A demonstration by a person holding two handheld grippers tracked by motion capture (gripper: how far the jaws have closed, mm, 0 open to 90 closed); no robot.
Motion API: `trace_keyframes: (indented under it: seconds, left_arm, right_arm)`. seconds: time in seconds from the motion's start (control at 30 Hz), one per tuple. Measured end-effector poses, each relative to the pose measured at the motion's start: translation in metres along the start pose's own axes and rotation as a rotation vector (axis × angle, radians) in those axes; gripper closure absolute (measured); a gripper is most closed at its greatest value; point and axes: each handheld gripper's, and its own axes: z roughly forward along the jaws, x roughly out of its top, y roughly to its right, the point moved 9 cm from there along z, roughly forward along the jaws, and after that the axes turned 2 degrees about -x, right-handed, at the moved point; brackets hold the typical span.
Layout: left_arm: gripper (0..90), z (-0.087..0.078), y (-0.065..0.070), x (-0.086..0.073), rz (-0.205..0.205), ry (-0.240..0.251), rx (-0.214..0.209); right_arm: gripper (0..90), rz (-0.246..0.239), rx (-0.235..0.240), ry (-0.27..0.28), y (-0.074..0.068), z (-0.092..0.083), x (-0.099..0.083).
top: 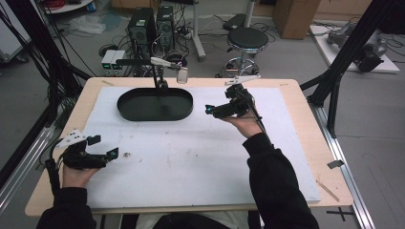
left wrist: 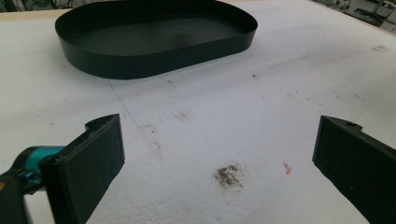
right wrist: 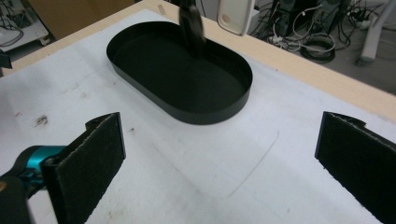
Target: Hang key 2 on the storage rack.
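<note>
A black oval tray (top: 155, 104) sits on the white mat (top: 191, 148) toward the table's far left; its inside looks bare in the left gripper view (left wrist: 154, 44) and the right gripper view (right wrist: 180, 74). My left gripper (top: 106, 147) rests low at the mat's near left corner, open, jaws wide apart with nothing between them (left wrist: 219, 158). My right gripper (top: 208, 110) is held above the mat just right of the tray, pointing toward it, open and holding nothing (right wrist: 219, 154).
A small brown smudge (top: 127, 154) marks the mat just ahead of the left gripper. A dark stand with a small white device (top: 181, 75) rises behind the tray at the table's far edge. A stool (top: 246, 40) and computer towers (top: 143, 26) stand on the floor beyond.
</note>
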Motion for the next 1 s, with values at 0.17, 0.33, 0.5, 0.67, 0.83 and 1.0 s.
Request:
trace_keyframes:
  seconds: [0.17, 0.33, 0.5, 0.67, 0.83, 1.0]
  left_arm:
    - [2.6, 0.0, 0.001, 0.0, 0.0, -0.002, -0.003]
    - [2.6, 0.0, 0.001, 0.0, 0.0, -0.004, -0.004]
    - [2.6, 0.001, 0.001, -0.001, -0.002, -0.008, -0.006]
    - [2.6, 0.0, 0.001, -0.002, 0.0, -0.012, -0.005]
    - [2.6, 0.0, 0.003, -0.003, 0.006, -0.024, -0.003]
    - [2.6, 0.0, 0.004, -0.006, 0.007, -0.037, -0.007]
  right_arm:
    - [0.8, 0.013, -0.011, 0.003, 0.007, -0.012, -0.016]
    - [0.8, 0.027, -0.02, 0.007, 0.013, -0.02, -0.033]
    - [0.8, 0.055, -0.031, 0.024, 0.021, -0.028, -0.047]
    - [0.8, 0.086, -0.031, 0.037, 0.027, -0.036, -0.061]
    - [0.8, 0.085, -0.029, 0.037, 0.028, -0.042, -0.076]
    - [0.8, 0.096, -0.038, 0.032, 0.03, -0.049, -0.092]
